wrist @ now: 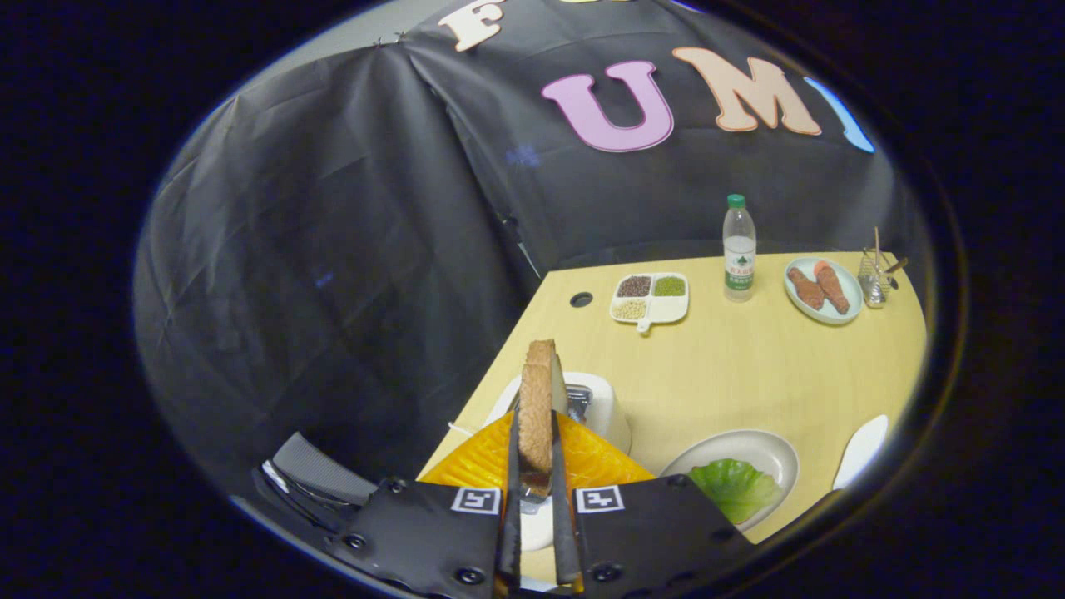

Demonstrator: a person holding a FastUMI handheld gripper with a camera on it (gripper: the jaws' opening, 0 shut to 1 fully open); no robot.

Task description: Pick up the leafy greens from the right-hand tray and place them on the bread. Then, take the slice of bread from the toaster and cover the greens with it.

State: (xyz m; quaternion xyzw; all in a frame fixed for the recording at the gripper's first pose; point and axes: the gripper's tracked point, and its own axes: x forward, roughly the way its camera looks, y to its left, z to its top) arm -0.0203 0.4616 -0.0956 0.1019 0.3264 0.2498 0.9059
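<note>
My gripper (pixel 535 428) is shut on a brown slice of bread (pixel 537 391), held upright on its edge between both fingers. Just beyond the fingers, under the slice, stands the white toaster (pixel 601 409) with its slot showing. A leafy green (pixel 734 487) lies on a round white plate (pixel 753 441) to the right of the fingers; whether bread lies under it is hidden. An oblong white tray (pixel 861 449) sits further right at the table's edge.
An orange ribbed sheet (pixel 478 462) lies below the fingers. Across the pale wood table stand a divided dish of beans (pixel 651 297), a water bottle (pixel 739 249), a plate with two reddish pieces (pixel 824 289) and a glass utensil holder (pixel 875 279). A chair (pixel 312 474) is left of the table.
</note>
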